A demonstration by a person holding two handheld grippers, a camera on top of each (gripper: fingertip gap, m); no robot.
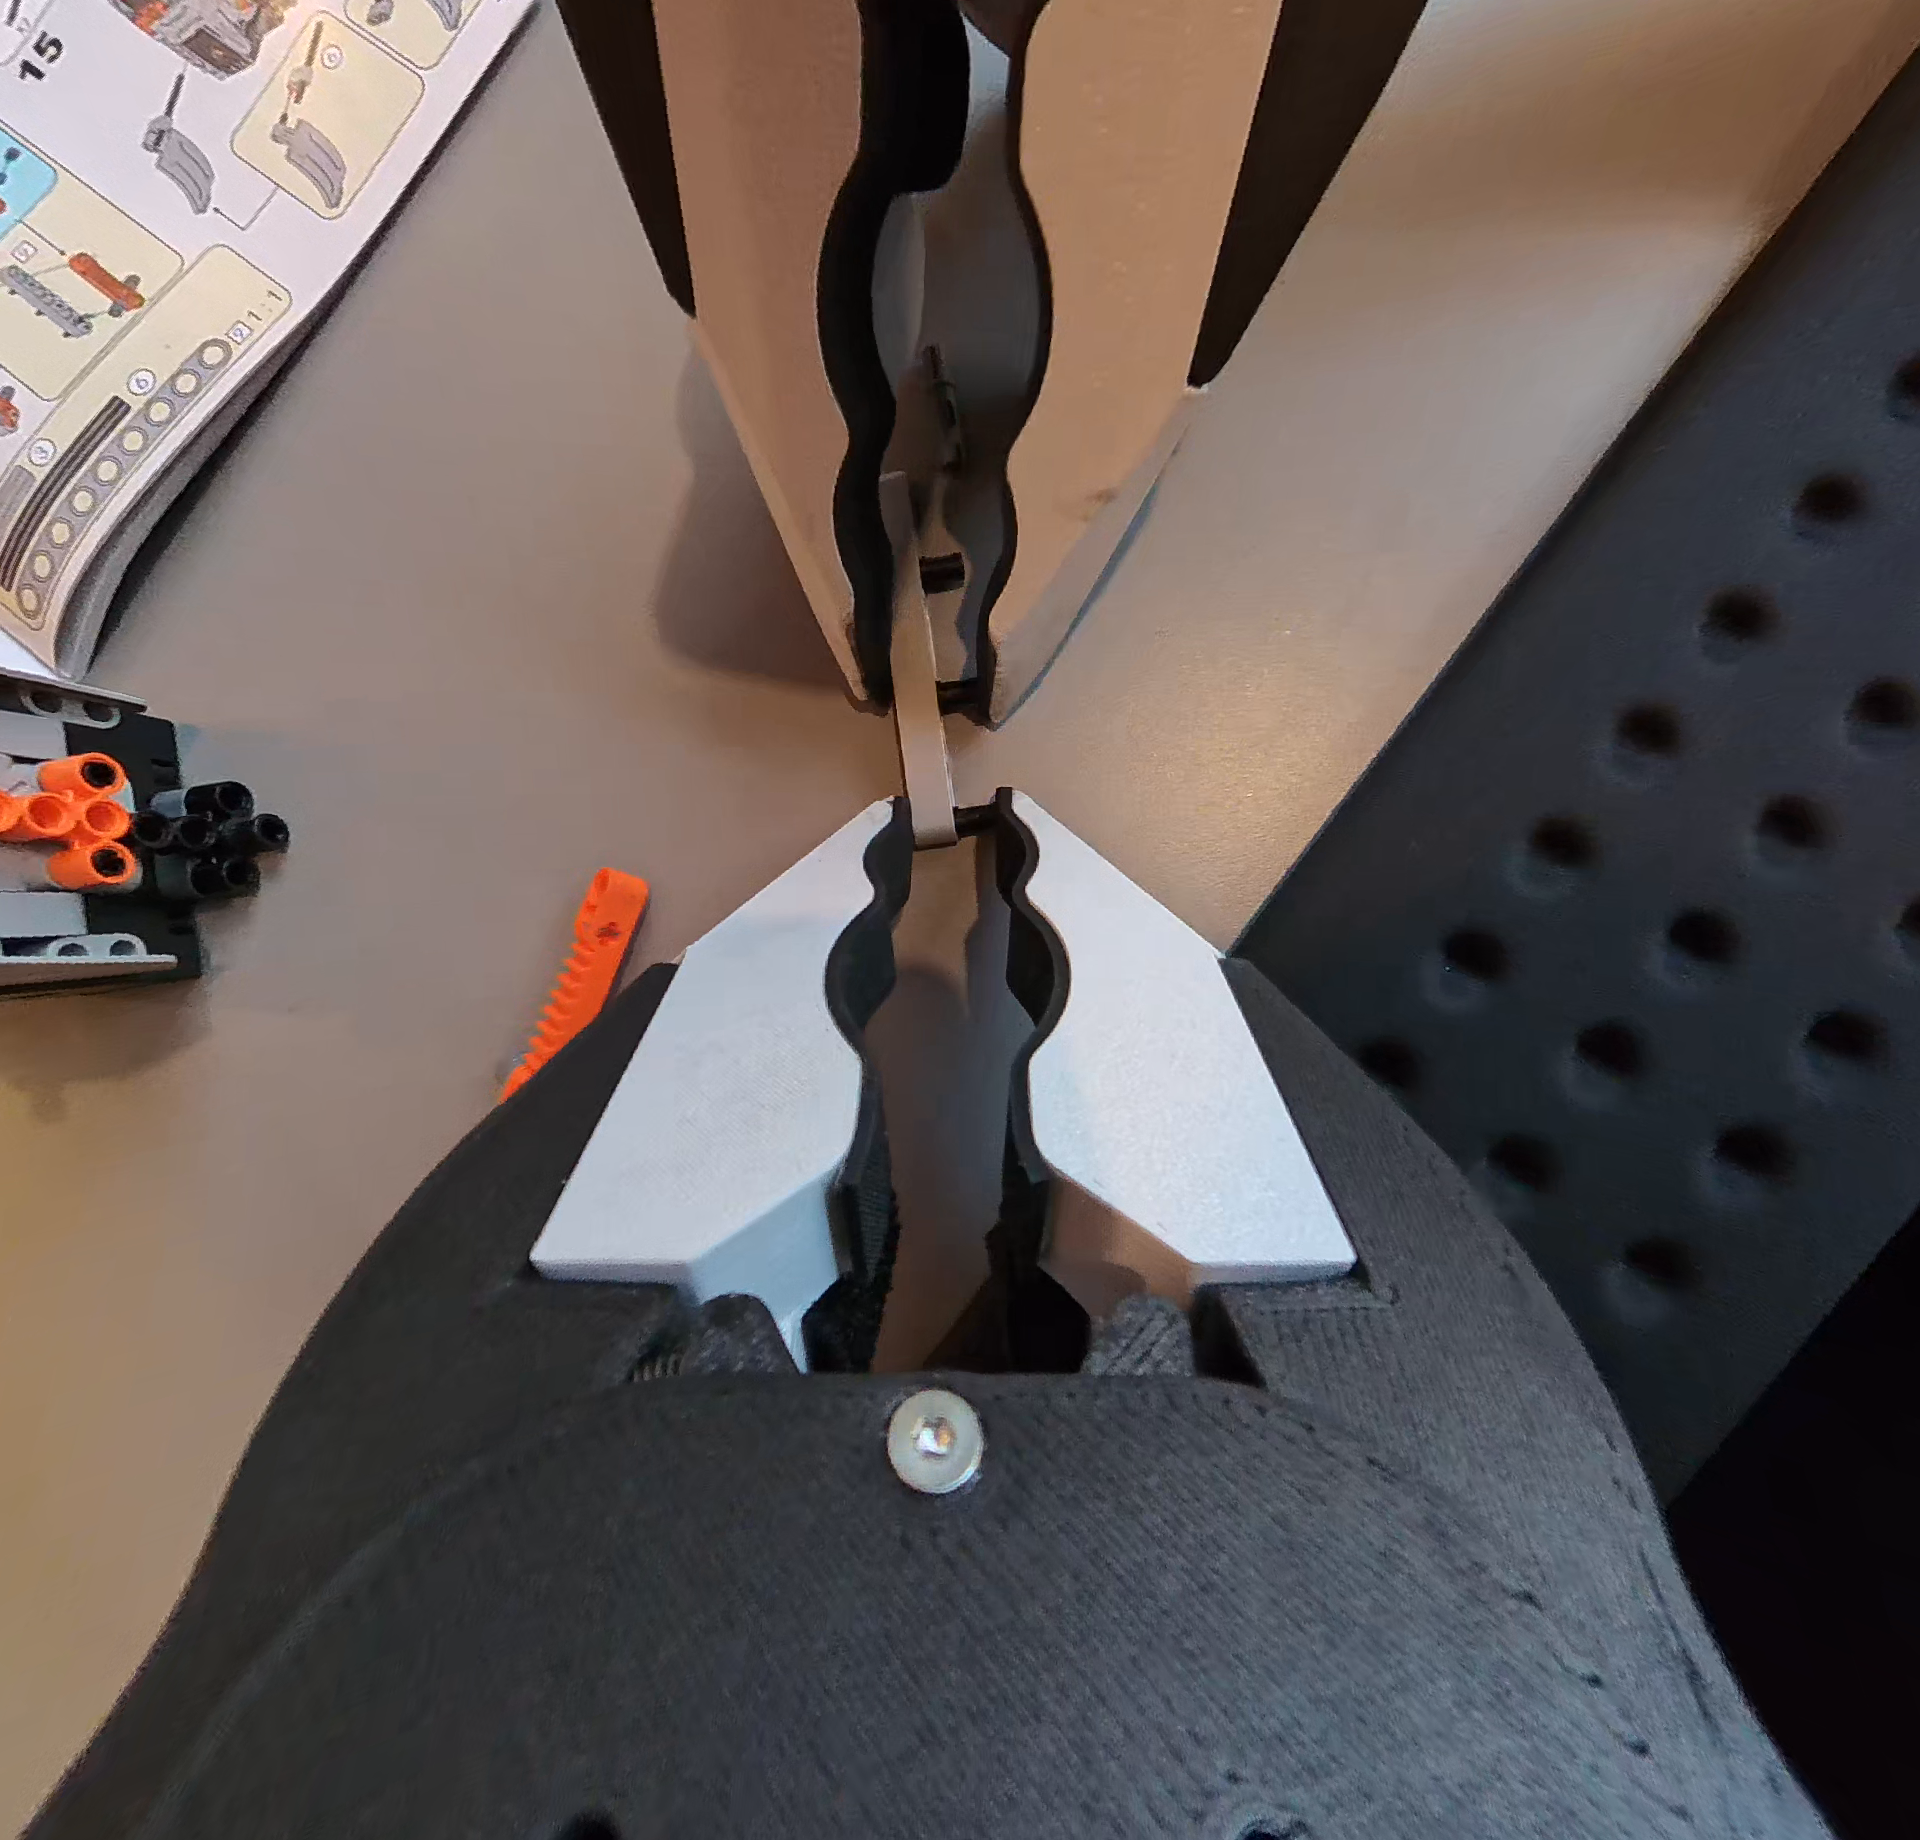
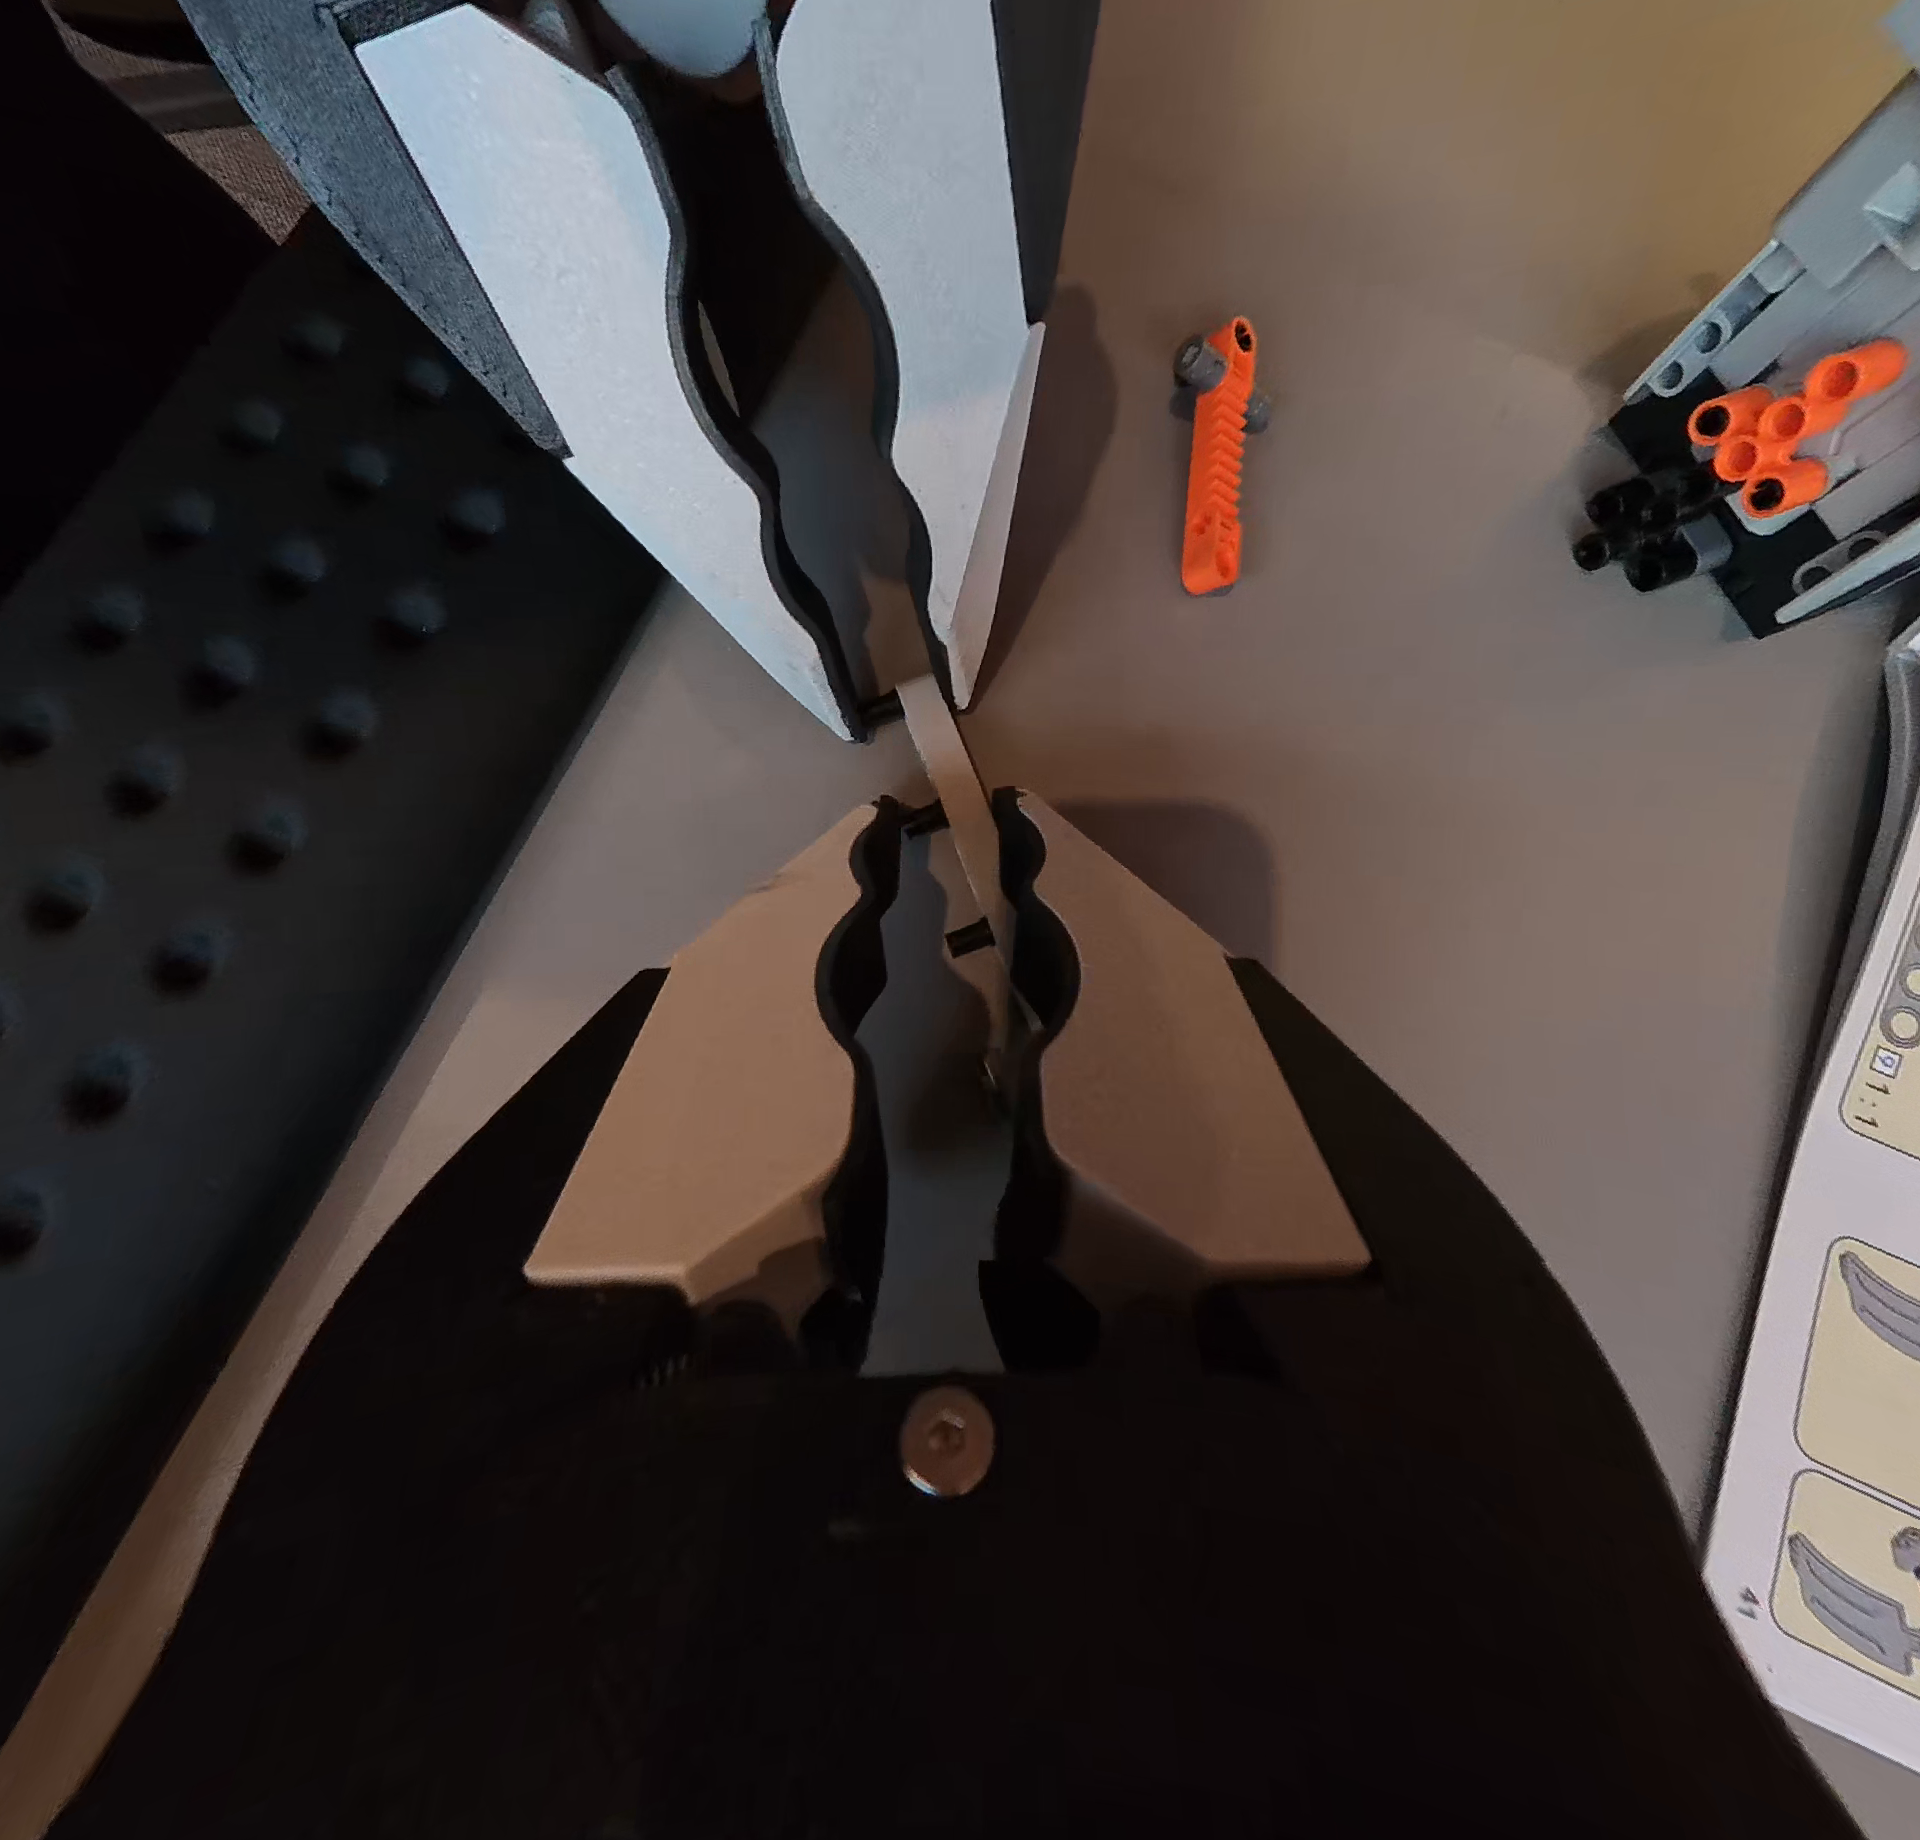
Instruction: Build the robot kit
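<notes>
A thin grey curved plastic beam (image 1: 925, 751) with short black pins (image 1: 971, 820) on one side is held above the table between both grippers, which meet tip to tip. My left gripper (image 1: 951, 811) is shut on the beam's near end, one finger on the beam and the other on a pin. My right gripper (image 1: 930, 704) comes from the top of the left wrist view and is shut on the rest of the beam. In the right wrist view the beam (image 2: 951, 762) lies along one finger of my right gripper (image 2: 948, 805), and my left gripper (image 2: 906, 708) pinches its far end.
An orange toothed bar (image 2: 1221, 460) lies on the beige table (image 2: 1403, 751). A partly built grey and black model with orange and black connectors (image 2: 1756, 460) stands beside an open instruction booklet (image 1: 156, 232). A black studded mat (image 1: 1662, 855) covers the other side. Left and right tips are no more than a few centimetres apart. The orange toothed bar (image 2: 1221, 460) is about 7 cm from my left fingertips. Look for it in the left wrist view (image 1: 565, 993) too.
</notes>
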